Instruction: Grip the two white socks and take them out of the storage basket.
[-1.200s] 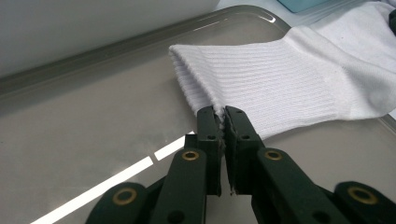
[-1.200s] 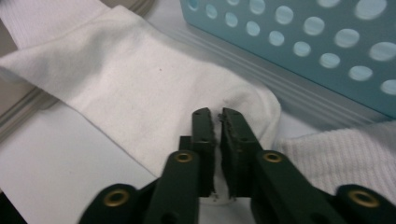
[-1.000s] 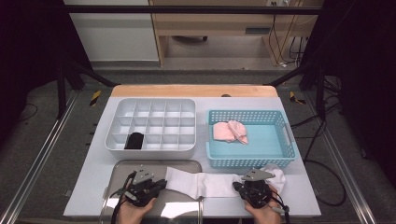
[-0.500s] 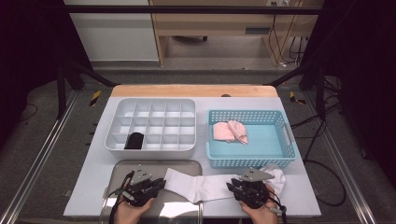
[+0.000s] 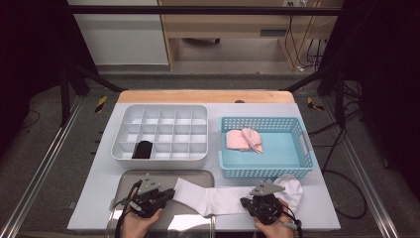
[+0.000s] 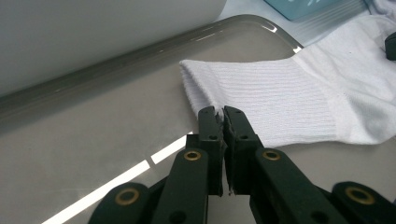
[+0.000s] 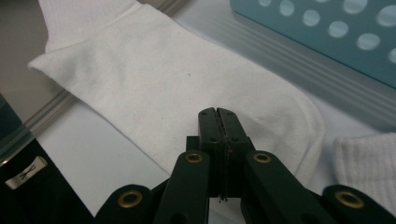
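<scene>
A white sock (image 5: 218,198) lies flat across the near edge of the table, its ribbed cuff (image 6: 289,88) on the metal tray (image 5: 148,176) and its foot (image 7: 187,79) on the white mat. My left gripper (image 5: 172,192) sits on the tray with its tips (image 6: 222,112) at the cuff's near edge. Its jaws have just closed to a thin slit, and I see no fabric between them. My right gripper (image 5: 247,201) rests over the foot end. Its jaws (image 7: 218,113) have just closed too, tips down on flat cloth.
A white divided organiser (image 5: 161,106) stands behind the tray, with a black item (image 5: 143,148) in a front-left cell. At the right, a blue basket (image 5: 262,171) holds pink socks (image 5: 243,140). More white ribbed fabric (image 5: 289,186) lies right of my right gripper.
The right gripper has shifted a little to the left over the sock. The left gripper and the sock lie as before.
</scene>
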Demonstrator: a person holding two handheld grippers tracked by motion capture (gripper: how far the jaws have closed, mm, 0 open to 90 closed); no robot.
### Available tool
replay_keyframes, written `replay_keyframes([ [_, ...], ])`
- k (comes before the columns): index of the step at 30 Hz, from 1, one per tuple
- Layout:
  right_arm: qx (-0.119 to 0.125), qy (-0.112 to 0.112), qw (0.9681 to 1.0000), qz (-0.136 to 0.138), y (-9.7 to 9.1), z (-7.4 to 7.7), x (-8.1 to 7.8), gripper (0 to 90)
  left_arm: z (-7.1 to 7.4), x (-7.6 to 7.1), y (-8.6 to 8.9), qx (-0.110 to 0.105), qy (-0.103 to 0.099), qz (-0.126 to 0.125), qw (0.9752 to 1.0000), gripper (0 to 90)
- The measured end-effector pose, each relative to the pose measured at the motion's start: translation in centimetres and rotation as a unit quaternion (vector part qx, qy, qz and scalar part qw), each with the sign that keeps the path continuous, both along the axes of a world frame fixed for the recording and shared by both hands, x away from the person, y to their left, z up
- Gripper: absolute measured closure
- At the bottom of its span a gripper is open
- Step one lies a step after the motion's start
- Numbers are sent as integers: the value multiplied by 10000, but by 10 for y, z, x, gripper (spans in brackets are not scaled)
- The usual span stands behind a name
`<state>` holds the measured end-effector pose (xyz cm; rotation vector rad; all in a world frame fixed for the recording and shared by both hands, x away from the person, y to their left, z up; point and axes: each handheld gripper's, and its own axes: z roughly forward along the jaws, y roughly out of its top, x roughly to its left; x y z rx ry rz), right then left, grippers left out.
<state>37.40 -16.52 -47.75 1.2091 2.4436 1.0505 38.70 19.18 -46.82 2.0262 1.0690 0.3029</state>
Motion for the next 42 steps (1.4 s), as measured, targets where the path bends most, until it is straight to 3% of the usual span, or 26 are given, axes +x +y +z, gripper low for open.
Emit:
replay_keyframes([
  [5, 60, 38, 10000, 47, -2, 0, -3, 894, -1, 1, -1, 16, -14, 17, 10000, 848],
  [7, 120, 58, 9999, 22, -3, 0, -2, 853, -2, 1, -1, 0, -48, -1, 10000, 834],
  [11, 259, -323, 9988, -245, -12, 9, -1, 717, 1, 1, 2, -121, -182, 95, 9997, 745],
  [15, 364, -648, 9950, -671, -31, 21, 0, 681, 5, 1, 7, -189, -295, 191, 9992, 673],
  [17, 321, -738, 9931, -850, -43, 23, 0, 681, 7, 1, 9, -210, -340, 254, 9989, 641],
  [19, 216, -645, 9927, -997, -49, 20, 1, 681, 8, 1, 11, -223, -355, 303, 9987, 610],
  [25, -162, -484, 9936, -1007, -47, 6, 7, 637, 8, 1, 13, -224, -355, 365, 9985, 549],
  [29, -199, -378, 9932, -1082, -46, -1, 11, 668, 8, 1, 13, -235, -340, 344, 9986, 543],
  [35, -242, -281, 9938, -1046, -48, 2, 13, 869, 7, 1, 13, -255, -322, 338, 9986, 543],
  [39, -211, -221, 9935, -1093, -49, 5, 12, 885, 8, 0, 13, -273, -324, 344, 9985, 545],
  [42, -110, -339, 9934, -1093, -51, 8, 11, 887, 8, 0, 14, -286, -334, 342, 9984, 545],
])
